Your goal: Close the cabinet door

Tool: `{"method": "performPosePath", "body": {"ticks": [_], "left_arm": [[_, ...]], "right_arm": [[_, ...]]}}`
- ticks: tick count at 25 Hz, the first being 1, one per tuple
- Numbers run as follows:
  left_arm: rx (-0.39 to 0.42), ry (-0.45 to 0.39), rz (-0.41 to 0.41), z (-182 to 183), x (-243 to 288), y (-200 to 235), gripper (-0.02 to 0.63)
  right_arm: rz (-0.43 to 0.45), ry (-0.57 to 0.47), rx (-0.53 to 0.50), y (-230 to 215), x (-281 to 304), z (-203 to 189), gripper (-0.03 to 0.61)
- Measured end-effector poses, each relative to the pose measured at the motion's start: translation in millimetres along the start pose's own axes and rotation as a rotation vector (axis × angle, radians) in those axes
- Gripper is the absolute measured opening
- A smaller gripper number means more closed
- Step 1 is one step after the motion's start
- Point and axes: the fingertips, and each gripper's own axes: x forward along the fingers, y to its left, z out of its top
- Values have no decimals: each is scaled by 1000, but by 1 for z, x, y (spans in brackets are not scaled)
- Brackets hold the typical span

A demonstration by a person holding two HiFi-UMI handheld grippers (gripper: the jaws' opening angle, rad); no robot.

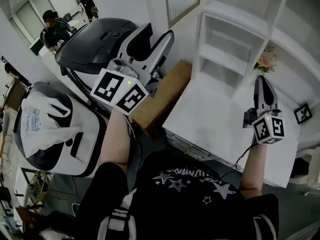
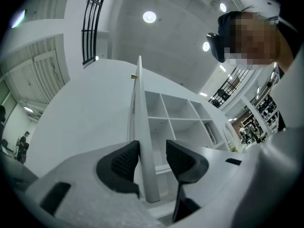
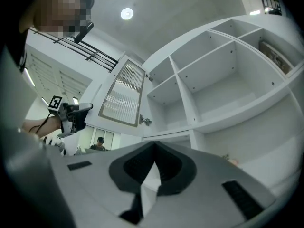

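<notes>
Open door and both grippers, seen from below the cabinet [image 3: 223, 80]. The door [image 2: 141, 127] stands swung out from the cabinet, edge-on to the left gripper [image 2: 152, 150], whose jaws are apart and straddle the door's free edge: the outer pad [image 2: 124, 161] lies against one face, while the inner pad [image 2: 184, 160] stands just clear of the other, so the panel is bracketed, not clamped. The right gripper [image 3: 153, 146] points up at the bare shelves [image 3: 237, 109] with its jaws closed together and nothing between them (it takes no part in the hold). From that side the door shows a ribbed pane [image 3: 123, 95] and a knob [image 3: 145, 121] at its lower corner, near the opening it must cover. The step in hand is judged to be the swing shut, which appears hardly begun. Likely faults: with one pad loose, the thin edge may slip out of the jaws as the swing starts; a push from one face alone may let the door run ahead and slam; and jaws kept astride the edge too long could be pinched between door and frame, leaving the door ajar.
</notes>
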Motion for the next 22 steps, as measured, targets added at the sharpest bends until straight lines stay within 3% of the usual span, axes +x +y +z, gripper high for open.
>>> {"method": "performPosePath", "body": {"ticks": [3, 8, 15, 22], "left_arm": [[-3, 12, 5, -1, 0, -1, 164], [34, -9, -54, 1, 5, -27, 167], [1, -46, -205, -5, 39, -78, 164], [-78, -95, -418, -11, 84, -117, 166]], "right_arm": [[16, 3, 0, 6, 2, -2, 5], [-19, -20, -21, 3, -8, 10, 5], [-108, -18, -55, -18, -24, 22, 5], [-245, -8, -104, -39, -47, 37, 5]]}}
